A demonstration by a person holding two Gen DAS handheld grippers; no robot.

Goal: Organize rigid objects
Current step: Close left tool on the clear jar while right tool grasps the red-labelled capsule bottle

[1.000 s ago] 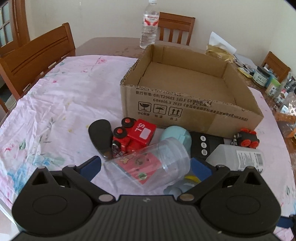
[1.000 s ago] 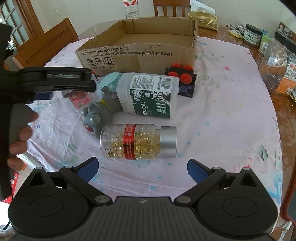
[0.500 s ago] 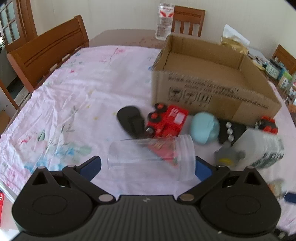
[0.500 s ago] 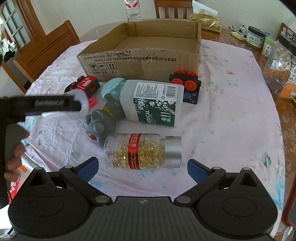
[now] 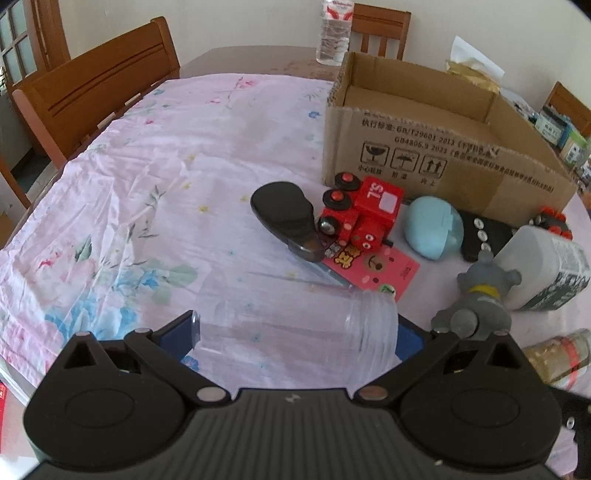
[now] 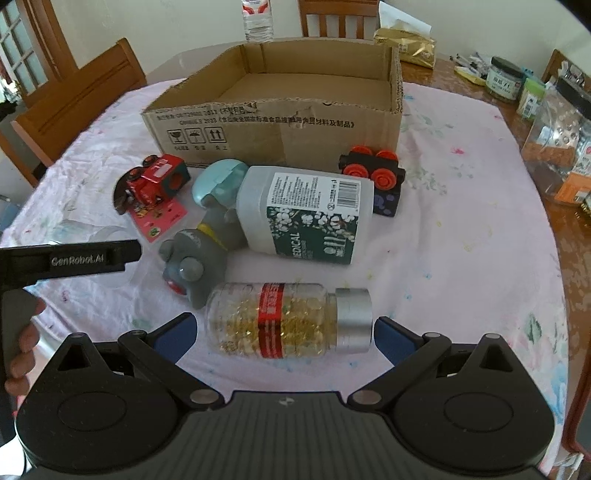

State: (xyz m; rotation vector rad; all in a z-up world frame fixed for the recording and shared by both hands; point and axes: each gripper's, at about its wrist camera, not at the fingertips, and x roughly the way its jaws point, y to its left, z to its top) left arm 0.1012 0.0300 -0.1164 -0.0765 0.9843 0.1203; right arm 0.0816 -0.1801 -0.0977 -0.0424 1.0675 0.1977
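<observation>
In the left wrist view my left gripper [image 5: 295, 330] is shut on a clear empty plastic jar [image 5: 317, 325], held sideways above the pink floral cloth. In the right wrist view my right gripper [image 6: 284, 330] is open, its blue fingertips either side of a capsule bottle [image 6: 273, 321] with a silver cap that lies on the cloth. Neither finger touches it. The open cardboard box [image 6: 277, 133] stands behind with nothing in it. In front of it lie a red toy truck [image 5: 360, 214], a white medical bottle [image 6: 306, 214], a grey toy [image 6: 195, 273] and a black wagon with orange wheels [image 6: 373, 177].
A black oval object [image 5: 284, 214], a pink card [image 5: 380, 266] and a light blue round object [image 5: 432, 229] lie near the truck. Jars and packets [image 6: 535, 96] crowd the table's right side. Wooden chairs [image 5: 96, 96] stand at the left, a water bottle [image 5: 334, 33] behind the box.
My left gripper carried the clear jar back and to the left, away from the pile. My right gripper moved forward, so the capsule bottle now lies between its fingertips.
</observation>
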